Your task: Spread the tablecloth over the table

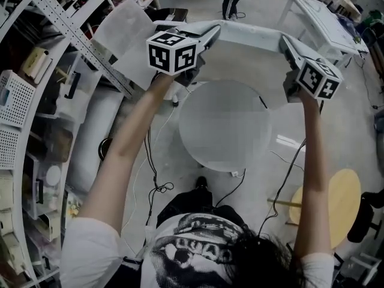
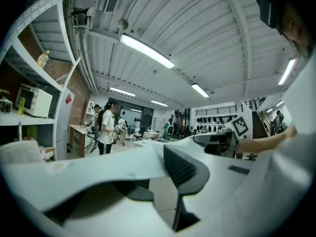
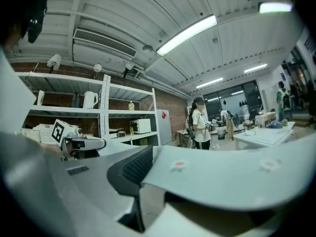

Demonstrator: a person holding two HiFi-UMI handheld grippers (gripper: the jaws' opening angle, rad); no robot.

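Tablecloth point(image 1: 246, 32) held aloft by round tabletop point(image 1: 225, 128).
Left tongs point(image 1: 209, 36) and right tongs point(image 1: 288, 42) each clamped on its top edge; cloth stretched between them, at tabletop's far side.

Tablecloth point(image 1: 246, 32): a thin, pale sheet with small, faint coloured motifs. It is pinched along one edge by the left tongs point(image 1: 209, 36) and the right tongs point(image 1: 288, 42). Between them it stretches as a raised band, and a loose flap runs out past the left tongs. Surface point(image 1: 225, 128): a round, plain white top, uncovered, lying below the band and nearer the person.
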